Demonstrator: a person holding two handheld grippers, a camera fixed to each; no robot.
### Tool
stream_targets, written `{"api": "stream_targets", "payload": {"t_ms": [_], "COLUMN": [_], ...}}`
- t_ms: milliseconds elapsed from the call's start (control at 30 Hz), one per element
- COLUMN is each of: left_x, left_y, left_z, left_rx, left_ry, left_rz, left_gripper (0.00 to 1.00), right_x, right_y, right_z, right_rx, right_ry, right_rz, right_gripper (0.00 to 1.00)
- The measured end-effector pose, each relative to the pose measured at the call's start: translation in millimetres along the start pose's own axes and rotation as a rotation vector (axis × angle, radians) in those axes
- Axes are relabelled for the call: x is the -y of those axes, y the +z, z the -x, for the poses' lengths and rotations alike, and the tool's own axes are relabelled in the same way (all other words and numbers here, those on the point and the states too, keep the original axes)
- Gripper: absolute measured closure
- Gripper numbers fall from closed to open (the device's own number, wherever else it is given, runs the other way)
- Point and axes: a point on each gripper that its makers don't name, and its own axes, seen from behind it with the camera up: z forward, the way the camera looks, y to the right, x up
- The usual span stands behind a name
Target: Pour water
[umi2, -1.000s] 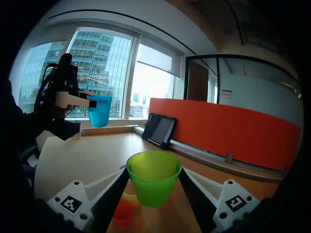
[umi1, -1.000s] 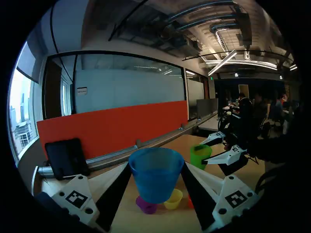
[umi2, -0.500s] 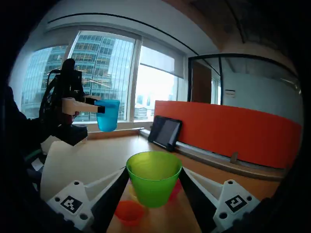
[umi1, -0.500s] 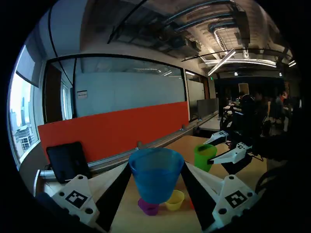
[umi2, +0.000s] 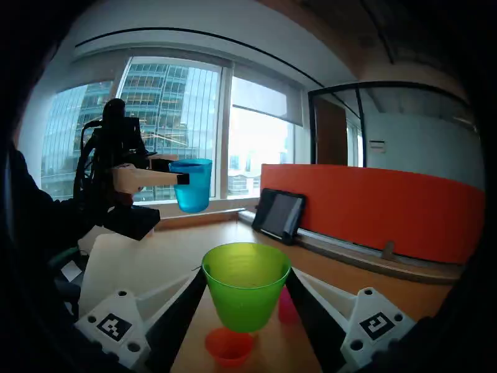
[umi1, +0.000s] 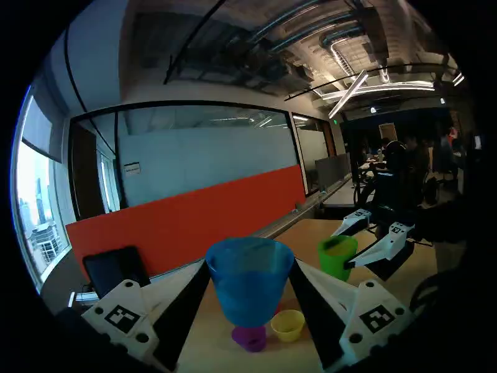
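Blue cup (umi2: 192, 184) has come nearer the green cup (umi2: 246, 295).
Left gripper (umi1: 248, 273) pinches blue, right gripper (umi2: 246, 280) pinches green. Approach step; next, align rims and tilt.

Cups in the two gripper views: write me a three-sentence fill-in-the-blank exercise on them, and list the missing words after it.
1. The left gripper has its jaws shut on the ___ cup.
2. The right gripper has its jaws shut on the ___ cup.
3. On the table, beside the purple cup, stands a small ___ cup.
Missing words: blue, green, yellow, for the blue cup, the green cup and the yellow cup.
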Motion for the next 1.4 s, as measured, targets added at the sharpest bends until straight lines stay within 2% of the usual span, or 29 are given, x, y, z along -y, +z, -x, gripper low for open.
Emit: {"api": "stream_targets", "payload": {"t_ms": [400,733,967,1400], "left_x": [-0.2,-1.0,-1.0,-6.8], "left_y": [6.6,7.5,8.7,8.5], "left_z": [-21.0,-40.6,-52.6,-70.3], "left_rx": [-0.034,-0.064,-0.079,-0.099], "left_ry": [0.118,0.238,0.341,0.481], "left_rz": [-0.032,-0.063,-0.089,-0.107], "left_gripper": [0.13,0.13,0.13,0.13], "right_x": [26.4,43.6,53.8,68.7], "right_y": [5.7,11.0,16.8,24.8], "right_z": [-0.2,4.5,6.8,9.9], "right_rx": [-0.005,-0.008,-0.006,-0.003], "right_ry": [-0.004,0.002,0.001,0.001], "right_rz": [-0.057,-0.097,-0.121,-0.153], "right_gripper": [0.08,0.08,0.08,0.08]}}
